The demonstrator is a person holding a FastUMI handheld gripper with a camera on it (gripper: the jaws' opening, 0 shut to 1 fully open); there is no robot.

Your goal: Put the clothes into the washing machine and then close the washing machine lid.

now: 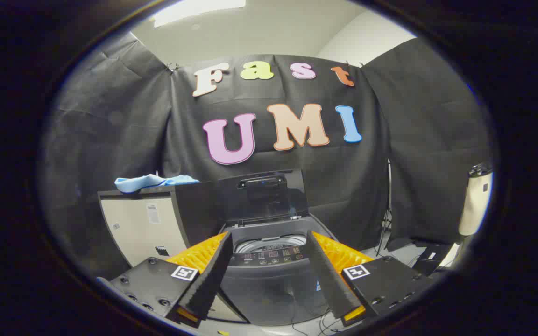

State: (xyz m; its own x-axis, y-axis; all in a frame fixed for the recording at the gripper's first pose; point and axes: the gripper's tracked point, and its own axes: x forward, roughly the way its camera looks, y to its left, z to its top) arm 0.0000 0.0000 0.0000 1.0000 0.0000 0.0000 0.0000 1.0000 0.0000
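1. The clothes [154,182], a light blue bundle, lie crumpled on top of the cabinet [143,224], well to the left of the washing machine [269,275] and a little higher than its rim.
2. The washing machine stands straight ahead of the gripper [267,246], dark grey, with its drum opening [271,242] showing pale and ringed just behind the control panel [271,255].
3. The washing machine lid [262,193] is up, standing near upright behind the drum opening, its handle [262,182] at the upper edge.
4. The cabinet sits just beside the washing machine on its left, a pale front with a dark top; the clothes rest along that top's far edge.
5. The jaws stand released, spread wide with nothing between them but the view of the washing machine's front; the two fingers [210,273] frame the control panel on either side and touch nothing.
6. The gripper hovers short of the washing machine, apart from it, and well apart from the clothes.
7. Behind the washing machine hangs the black cloth wall [414,140].
8. To the right of the washing machine, near the cloth wall, stands a pale cylinder-shaped thing [475,203] with a dark top; what it is cannot be told.
9. Thin cables [325,322] trail on the floor at the foot of the washing machine.
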